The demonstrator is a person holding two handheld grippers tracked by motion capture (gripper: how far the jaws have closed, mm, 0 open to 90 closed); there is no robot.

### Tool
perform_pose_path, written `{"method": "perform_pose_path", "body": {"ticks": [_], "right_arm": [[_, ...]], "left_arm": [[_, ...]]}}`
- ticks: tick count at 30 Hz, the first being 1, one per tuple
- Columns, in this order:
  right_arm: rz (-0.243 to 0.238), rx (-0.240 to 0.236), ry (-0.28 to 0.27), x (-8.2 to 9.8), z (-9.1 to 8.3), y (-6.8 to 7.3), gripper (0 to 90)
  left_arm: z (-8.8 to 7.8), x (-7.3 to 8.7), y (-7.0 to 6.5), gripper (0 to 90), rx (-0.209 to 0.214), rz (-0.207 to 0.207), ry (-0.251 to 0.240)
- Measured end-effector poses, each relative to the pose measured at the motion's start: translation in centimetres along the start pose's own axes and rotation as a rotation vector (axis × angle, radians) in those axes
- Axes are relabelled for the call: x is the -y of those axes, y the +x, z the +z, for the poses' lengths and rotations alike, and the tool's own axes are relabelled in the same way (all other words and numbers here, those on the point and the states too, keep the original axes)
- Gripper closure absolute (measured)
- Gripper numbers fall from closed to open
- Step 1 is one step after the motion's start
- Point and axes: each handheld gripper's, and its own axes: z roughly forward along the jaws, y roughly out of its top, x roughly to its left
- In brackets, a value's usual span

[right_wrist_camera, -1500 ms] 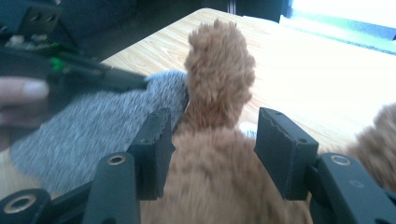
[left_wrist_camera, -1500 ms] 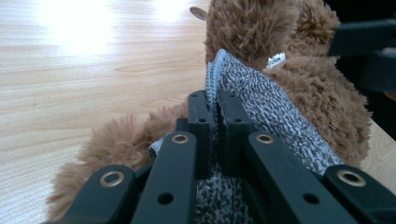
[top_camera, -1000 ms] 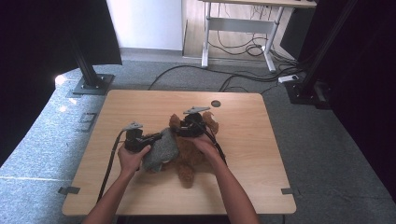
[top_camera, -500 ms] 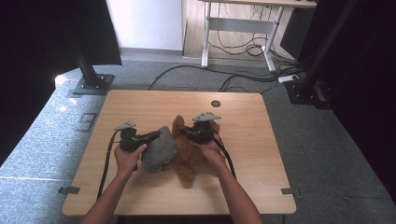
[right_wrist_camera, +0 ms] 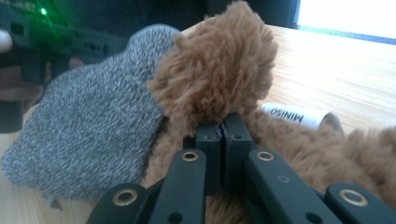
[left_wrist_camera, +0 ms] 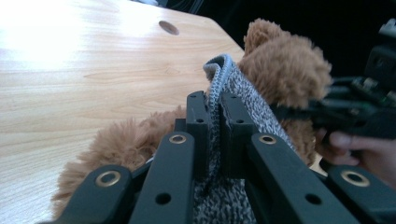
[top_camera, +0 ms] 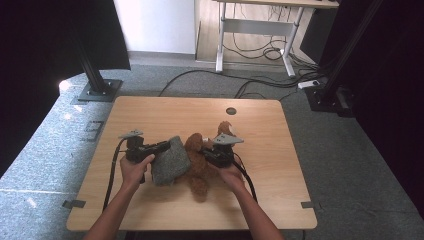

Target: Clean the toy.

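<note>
The left gripper (top_camera: 162,147) pinches the edge of the grey knit hat (top_camera: 171,161), left of the brown teddy bear (top_camera: 200,167) and touching it. On the bear's right, the right gripper (top_camera: 206,154) has just squeezed shut on its fur.

Both forearms reach in over the counter's (top_camera: 150,112) near edge. The left gripper (top_camera: 162,146) lies level left of the bear (top_camera: 200,167), jaws clamped on the grey knit (left_wrist_camera: 224,84). The right gripper (top_camera: 206,154), right of the bear, has just been closing its jaws, now pinched on the bear's fur.
</note>
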Motion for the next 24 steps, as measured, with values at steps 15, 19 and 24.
{"method": "perform_pose_path", "body": {"ticks": [15, 19, 24], "right_arm": [[0.015, -0.038, -0.022, 3.0, -1.8, 1.4, 89.2], [0.011, -0.049, -0.011, 3.4, -1.8, 1.9, 89.4], [-0.006, -0.04, -0.006, 3.8, -2.1, 2.0, 89.4]], "left_arm": [[1.8, -0.6, -1.6, 82.9, 0.056, 0.008, 0.137], [2.9, -0.5, -3.0, 83.6, -0.001, 0.079, 0.187], [2.7, -0.5, -2.7, 84.6, -0.023, 0.077, 0.196]]}}
